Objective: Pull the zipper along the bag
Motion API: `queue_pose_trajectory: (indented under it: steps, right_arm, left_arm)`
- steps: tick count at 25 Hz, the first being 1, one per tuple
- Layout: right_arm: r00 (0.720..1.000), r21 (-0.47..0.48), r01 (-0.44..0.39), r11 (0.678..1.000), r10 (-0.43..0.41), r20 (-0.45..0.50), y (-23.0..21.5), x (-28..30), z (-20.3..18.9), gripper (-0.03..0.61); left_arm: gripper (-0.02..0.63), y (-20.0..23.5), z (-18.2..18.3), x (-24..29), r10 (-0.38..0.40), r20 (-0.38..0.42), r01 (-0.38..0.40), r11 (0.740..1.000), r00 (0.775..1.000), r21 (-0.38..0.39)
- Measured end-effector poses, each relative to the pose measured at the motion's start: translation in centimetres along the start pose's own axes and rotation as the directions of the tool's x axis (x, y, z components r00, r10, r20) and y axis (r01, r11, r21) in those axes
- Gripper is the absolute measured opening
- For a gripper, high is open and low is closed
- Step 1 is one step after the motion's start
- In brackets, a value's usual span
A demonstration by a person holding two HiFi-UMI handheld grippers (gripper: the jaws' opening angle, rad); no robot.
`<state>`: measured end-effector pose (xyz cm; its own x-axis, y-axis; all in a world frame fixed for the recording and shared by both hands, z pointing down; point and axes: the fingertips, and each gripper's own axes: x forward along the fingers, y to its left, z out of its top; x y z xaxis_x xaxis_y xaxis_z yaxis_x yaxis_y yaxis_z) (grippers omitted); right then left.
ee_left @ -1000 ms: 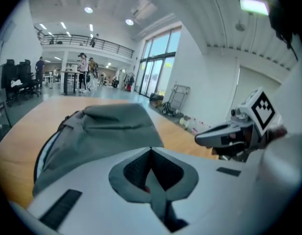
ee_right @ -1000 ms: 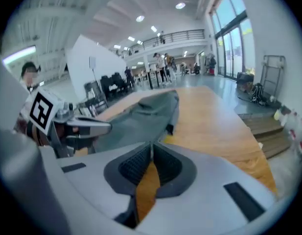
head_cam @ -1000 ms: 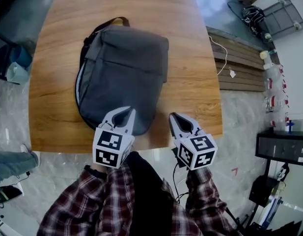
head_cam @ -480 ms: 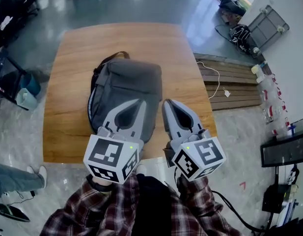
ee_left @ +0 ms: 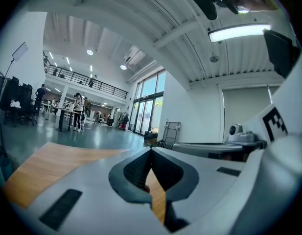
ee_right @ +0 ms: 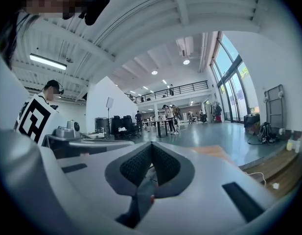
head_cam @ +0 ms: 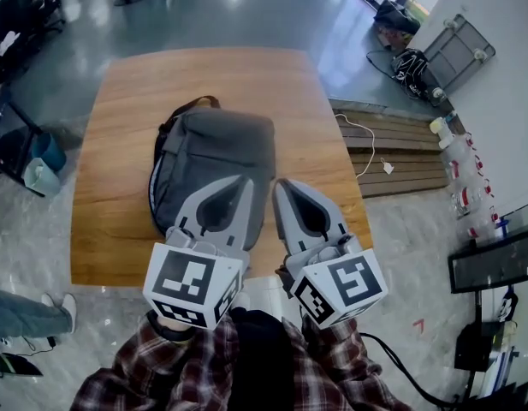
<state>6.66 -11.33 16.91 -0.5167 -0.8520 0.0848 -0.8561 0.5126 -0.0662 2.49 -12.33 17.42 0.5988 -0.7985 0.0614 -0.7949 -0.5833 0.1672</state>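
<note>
A grey backpack [head_cam: 216, 157] lies flat on the wooden table [head_cam: 118, 101], its black handle [head_cam: 195, 103] at the far end. A zipper line runs down its left edge [head_cam: 154, 182]; I cannot make out the slider. My left gripper [head_cam: 245, 180] and right gripper [head_cam: 279, 184] are held side by side, high above the bag's near end and close to the head camera. Both are shut with nothing between the jaws. The left gripper [ee_left: 151, 148] and the right gripper [ee_right: 151, 145] each look out level over the hall in their own views, and the bag does not show in them.
A slatted wooden platform [head_cam: 400, 157] with a white cable [head_cam: 366, 139] lies right of the table. A black bag [head_cam: 413, 62] and a metal cart [head_cam: 465, 50] sit at the far right. A teal bin [head_cam: 41, 165] stands at the left. A person's leg [head_cam: 15, 311] shows lower left.
Both grippers have risen toward the head camera and drawn closer together, now covering the bag's near end. The bag has not moved on the table.
</note>
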Motion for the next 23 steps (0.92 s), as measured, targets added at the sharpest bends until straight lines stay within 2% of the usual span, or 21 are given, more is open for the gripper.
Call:
queue_pose_trajectory:
  steps: [23]
  right_arm:
    - [0.999,-0.011,-0.037,0.999,0.037,-0.007,0.98,0.35,0.27,0.011]
  left_arm:
    - [0.009,0.02,-0.15,0.21,0.001,-0.024,-0.001,1.000,1.000,0.013]
